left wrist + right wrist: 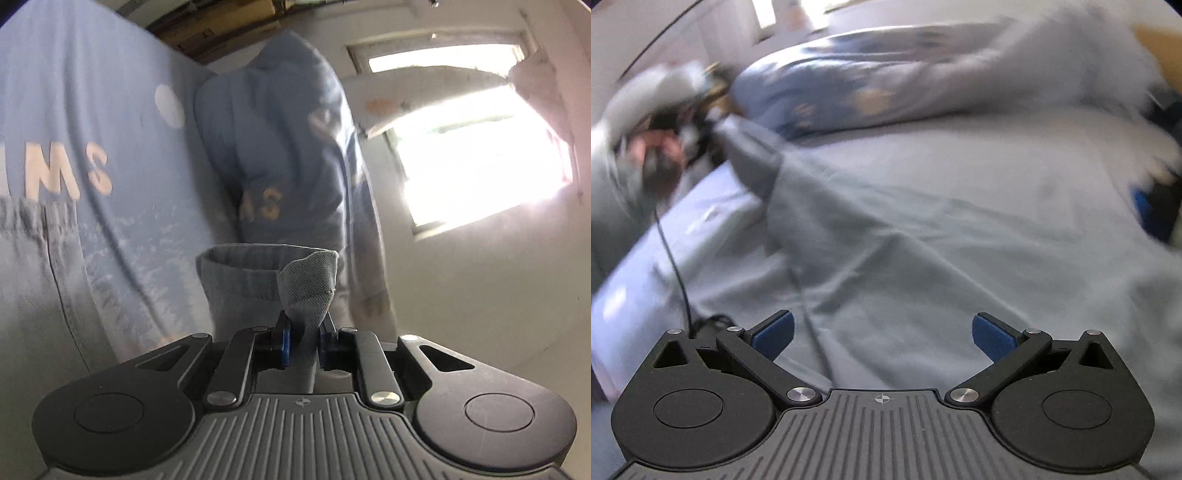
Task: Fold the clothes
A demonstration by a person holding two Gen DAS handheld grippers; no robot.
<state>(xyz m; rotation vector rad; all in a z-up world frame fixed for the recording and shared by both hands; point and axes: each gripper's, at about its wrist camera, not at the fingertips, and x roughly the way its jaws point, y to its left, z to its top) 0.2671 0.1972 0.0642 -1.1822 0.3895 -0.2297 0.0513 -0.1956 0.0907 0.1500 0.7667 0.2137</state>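
Note:
My left gripper is shut on a fold of grey-blue cloth, a ribbed cuff or hem of a garment held up in the air. Behind it hangs a light blue hooded sweatshirt with pale letters. My right gripper is open and empty, hovering over a grey-blue garment spread across the bed. In the right wrist view the other hand-held gripper shows at the far left, lifting a corner of that garment. The view is blurred.
A blue patterned pillow or duvet lies at the back of the bed. A light blue sheet shows at the left, with a black cable across it. A bright window and white wall stand behind the sweatshirt.

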